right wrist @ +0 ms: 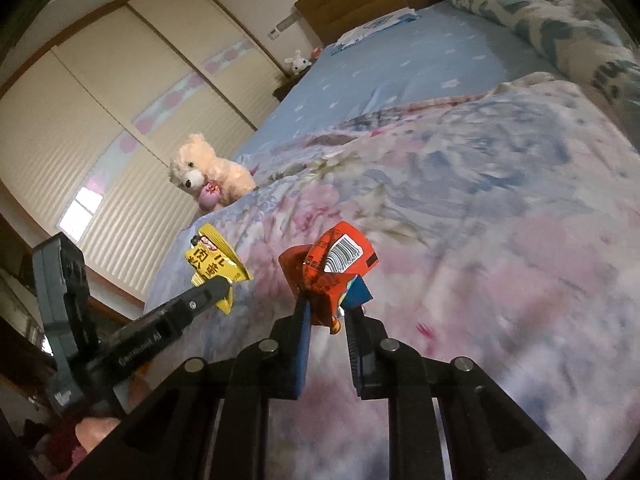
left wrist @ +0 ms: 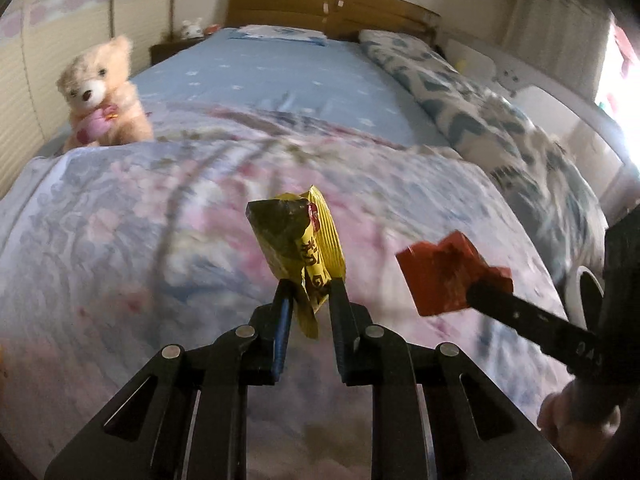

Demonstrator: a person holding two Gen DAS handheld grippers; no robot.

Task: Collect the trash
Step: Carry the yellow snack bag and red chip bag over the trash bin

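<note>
Wrappers are held clear above the floral quilt [left wrist: 168, 240]: yellow wrapper [left wrist: 298, 246] clenched by the left gripper [left wrist: 310, 286], red wrapper [right wrist: 330, 276] by the right gripper [right wrist: 328, 308]. Its barcode is seen only from the right wrist. Teddy bear [left wrist: 100, 94] is noted at ten o'clock, headboard [left wrist: 320, 6] at twelve.

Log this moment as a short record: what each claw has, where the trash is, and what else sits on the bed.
left claw: shut on the yellow wrapper
right claw: shut on the red wrapper
trash position: both wrappers held up above the floral quilt, apart from each other
also on bed: teddy bear at the quilt's far edge, patterned pillow
loose trash on quilt: none seen; the picture is blurred
</note>
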